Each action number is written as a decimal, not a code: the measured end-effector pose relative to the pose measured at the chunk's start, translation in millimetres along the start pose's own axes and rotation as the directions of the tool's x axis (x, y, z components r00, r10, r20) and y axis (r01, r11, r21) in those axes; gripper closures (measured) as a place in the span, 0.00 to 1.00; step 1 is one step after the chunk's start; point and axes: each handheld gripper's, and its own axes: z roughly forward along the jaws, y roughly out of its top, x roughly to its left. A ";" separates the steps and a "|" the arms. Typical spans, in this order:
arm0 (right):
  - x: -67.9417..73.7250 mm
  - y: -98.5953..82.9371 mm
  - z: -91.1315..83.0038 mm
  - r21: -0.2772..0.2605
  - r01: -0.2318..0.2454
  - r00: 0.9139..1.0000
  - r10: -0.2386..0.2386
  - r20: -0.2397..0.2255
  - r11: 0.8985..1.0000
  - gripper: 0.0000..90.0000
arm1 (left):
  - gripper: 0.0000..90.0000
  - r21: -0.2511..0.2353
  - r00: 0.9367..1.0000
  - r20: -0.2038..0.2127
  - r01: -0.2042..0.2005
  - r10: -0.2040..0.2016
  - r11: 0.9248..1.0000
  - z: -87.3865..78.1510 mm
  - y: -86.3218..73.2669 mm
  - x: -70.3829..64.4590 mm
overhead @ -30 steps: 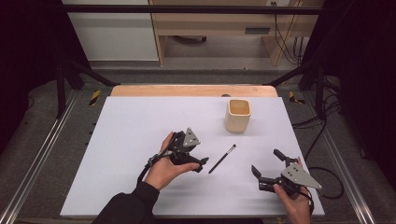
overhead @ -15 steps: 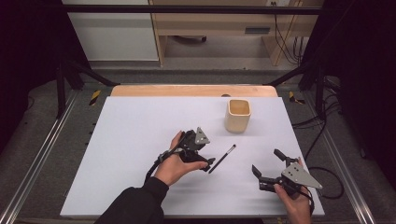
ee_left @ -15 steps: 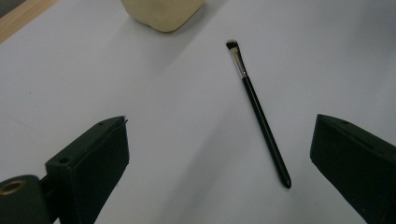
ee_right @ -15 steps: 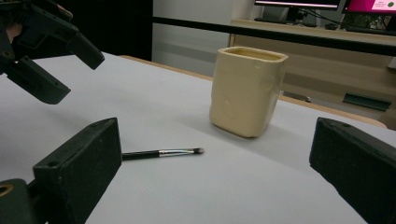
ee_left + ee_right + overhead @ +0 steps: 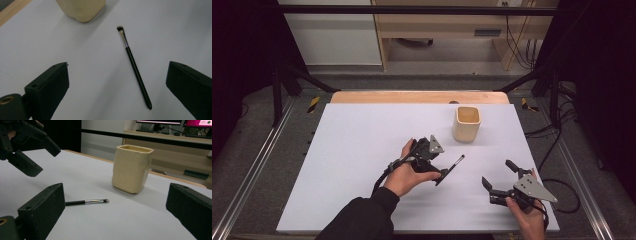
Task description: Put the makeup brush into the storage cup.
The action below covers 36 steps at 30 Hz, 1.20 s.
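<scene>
1. We see the left gripper [image 5: 438, 172] held above the white bench [image 5: 362, 150], near the middle, with its jaws wide apart and holding nothing.
2. In the left gripper view the makeup brush [image 5: 133, 65] lies flat on the bench between those two jaws, touched by neither; the jaws stand above it, one on each side.
3. The brush has a thin black handle, a short silver ferrule and a small dark tip. In the high view the brush [image 5: 455, 164] lies slanted, its tip pointing toward the cream cup [image 5: 467, 123], and its handle end runs under the left gripper.
4. The cup stands upright and open-topped on the far part of the bench, near the brush tip but apart from it.
5. We see the right gripper [image 5: 502, 179] low at the near right of the bench, well apart from the brush. Its jaws are spread wide and empty.
6. In the right gripper view the brush [image 5: 86, 201] lies on the bench in front of the cup [image 5: 131, 168], and the left gripper [image 5: 37, 152] hangs at the upper left above the brush's handle side, its jaws parted.
</scene>
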 end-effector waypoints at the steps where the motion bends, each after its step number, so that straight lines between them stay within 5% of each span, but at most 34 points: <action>1: -0.2 -0.1 0.1 0.000 0.003 1.000 -0.003 0.001 1.000 0.03 | 0.05 0.008 1.000 -0.001 -0.010 0.010 1.000 0.3 1.1 -0.3; 36: 2.8 3.6 -0.5 -0.061 -0.003 0.999 0.001 -0.033 0.998 0.03 | 0.06 0.129 1.000 0.016 -0.027 0.025 0.991 21.1 13.0 -9.0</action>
